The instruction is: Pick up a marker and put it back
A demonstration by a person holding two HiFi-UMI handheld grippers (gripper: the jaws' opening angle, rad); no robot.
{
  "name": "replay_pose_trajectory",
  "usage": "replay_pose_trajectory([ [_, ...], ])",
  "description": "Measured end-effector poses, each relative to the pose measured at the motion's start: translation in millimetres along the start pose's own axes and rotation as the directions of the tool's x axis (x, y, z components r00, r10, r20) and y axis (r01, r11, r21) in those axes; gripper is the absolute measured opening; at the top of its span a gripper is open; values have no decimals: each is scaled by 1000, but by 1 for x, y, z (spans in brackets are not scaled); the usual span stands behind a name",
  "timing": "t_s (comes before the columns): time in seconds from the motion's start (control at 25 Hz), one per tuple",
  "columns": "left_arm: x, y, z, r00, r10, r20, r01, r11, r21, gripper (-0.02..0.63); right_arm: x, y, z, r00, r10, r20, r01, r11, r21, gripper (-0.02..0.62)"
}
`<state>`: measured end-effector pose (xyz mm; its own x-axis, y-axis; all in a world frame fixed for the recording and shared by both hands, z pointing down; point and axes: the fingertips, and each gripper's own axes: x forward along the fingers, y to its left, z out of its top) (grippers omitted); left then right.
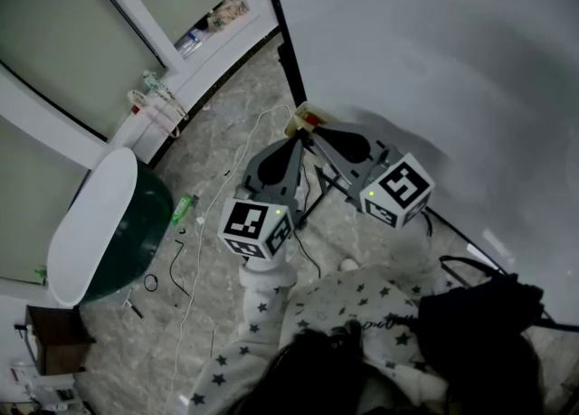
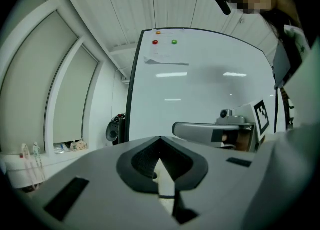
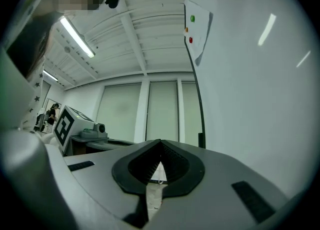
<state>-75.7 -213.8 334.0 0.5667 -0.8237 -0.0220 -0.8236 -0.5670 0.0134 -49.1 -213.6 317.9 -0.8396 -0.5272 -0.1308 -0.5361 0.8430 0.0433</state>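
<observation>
No marker shows plainly in any view. A small yellow and red thing (image 1: 306,117) sits at the lower corner of the whiteboard (image 1: 434,61); what it is I cannot tell. My left gripper (image 1: 296,136) and right gripper (image 1: 314,136) point at that corner, tips close together just below it. In the left gripper view the left gripper (image 2: 160,139) is shut with nothing between the jaws, and the right gripper (image 2: 210,131) shows beside it. The right gripper (image 3: 160,143) is likewise shut and empty in its own view, with the left gripper (image 3: 82,133) to its left.
The whiteboard (image 2: 200,83) carries a red magnet (image 2: 155,41), a green magnet (image 2: 174,41) and a taped sheet. On the marble floor are a green bin with a white lid (image 1: 118,223), a green bottle (image 1: 184,208) and loose cables (image 1: 181,268). A black bag (image 1: 479,323) lies by the person.
</observation>
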Motion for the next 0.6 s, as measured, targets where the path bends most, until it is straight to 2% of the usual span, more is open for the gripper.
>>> replay_pose_trajectory([
  [0.24, -16, -23, 23, 999, -43, 13, 43, 999, 11, 2, -15, 17, 19, 1000, 7, -5, -7, 1000, 4, 5],
  [0.44, -16, -26, 24, 999, -47, 25, 47, 999, 17, 2, -19, 18, 21, 1000, 11, -8, -11, 1000, 21, 5],
  [0.6, -15, -24, 16, 999, -40, -9, 40, 999, 4, 2, -21, 15, 18, 1000, 8, -9, -8, 999, 39, 5],
])
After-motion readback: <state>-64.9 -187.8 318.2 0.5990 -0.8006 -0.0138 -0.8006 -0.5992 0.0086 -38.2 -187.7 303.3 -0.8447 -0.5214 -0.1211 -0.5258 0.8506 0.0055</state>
